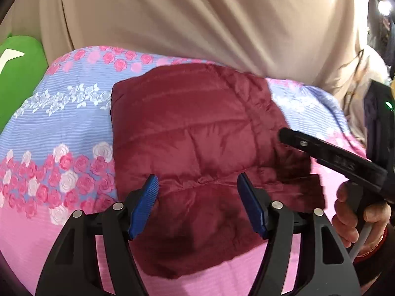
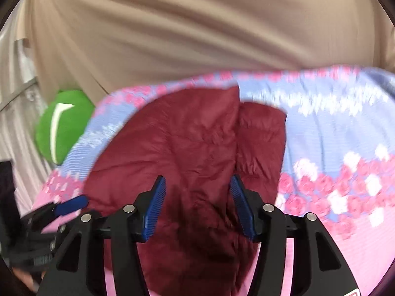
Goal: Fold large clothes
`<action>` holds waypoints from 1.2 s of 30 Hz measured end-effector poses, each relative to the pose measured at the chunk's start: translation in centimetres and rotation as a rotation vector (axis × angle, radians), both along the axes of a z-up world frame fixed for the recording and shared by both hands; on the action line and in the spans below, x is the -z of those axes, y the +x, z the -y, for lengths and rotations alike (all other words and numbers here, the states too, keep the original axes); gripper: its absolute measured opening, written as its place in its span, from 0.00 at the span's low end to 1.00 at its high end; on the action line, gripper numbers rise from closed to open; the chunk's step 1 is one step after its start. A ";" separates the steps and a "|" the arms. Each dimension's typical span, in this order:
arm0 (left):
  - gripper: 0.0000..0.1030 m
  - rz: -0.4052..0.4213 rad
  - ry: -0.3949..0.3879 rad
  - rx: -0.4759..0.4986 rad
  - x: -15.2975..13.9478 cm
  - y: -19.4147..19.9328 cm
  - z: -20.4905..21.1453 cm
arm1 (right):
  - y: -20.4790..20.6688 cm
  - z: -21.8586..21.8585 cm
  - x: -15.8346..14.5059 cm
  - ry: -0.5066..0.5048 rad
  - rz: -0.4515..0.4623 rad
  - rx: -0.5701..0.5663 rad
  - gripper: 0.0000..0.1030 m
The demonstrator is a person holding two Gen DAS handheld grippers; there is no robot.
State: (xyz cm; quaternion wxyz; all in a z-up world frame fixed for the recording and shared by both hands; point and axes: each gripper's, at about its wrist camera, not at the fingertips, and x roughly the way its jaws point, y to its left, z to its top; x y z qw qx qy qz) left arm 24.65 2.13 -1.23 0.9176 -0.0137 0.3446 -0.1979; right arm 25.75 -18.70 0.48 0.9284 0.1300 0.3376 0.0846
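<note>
The maroon quilted jacket (image 1: 197,133) lies on the floral bedsheet (image 1: 61,123) as a compact, roughly rectangular bundle, so the folding looks largely done: no sleeves trail loose, and the padded panels sit stacked on one another. In the right wrist view a layer edge runs down the bundle, with a narrower strip showing beside the top panel, and in the left wrist view a small flap pokes out at the near right corner, so the stack is not quite square. The left gripper (image 1: 198,204) hovers over the near edge of the jacket with its blue pads (image 1: 145,204) spread apart and nothing between them. The right gripper (image 2: 197,207) likewise hangs above the bundle, jaws apart and empty. What seems left, at most, is tucking in that stray flap and flattening the puffy pile. A green cushion (image 1: 17,74) sits at the far edge of the bed, before a beige curtain (image 1: 197,19).
</note>
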 end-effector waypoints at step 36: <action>0.73 -0.036 0.099 -0.137 6.2 -4.8 -1.1 | -7.6 -2.7 6.2 -0.154 -0.096 -0.026 0.00</action>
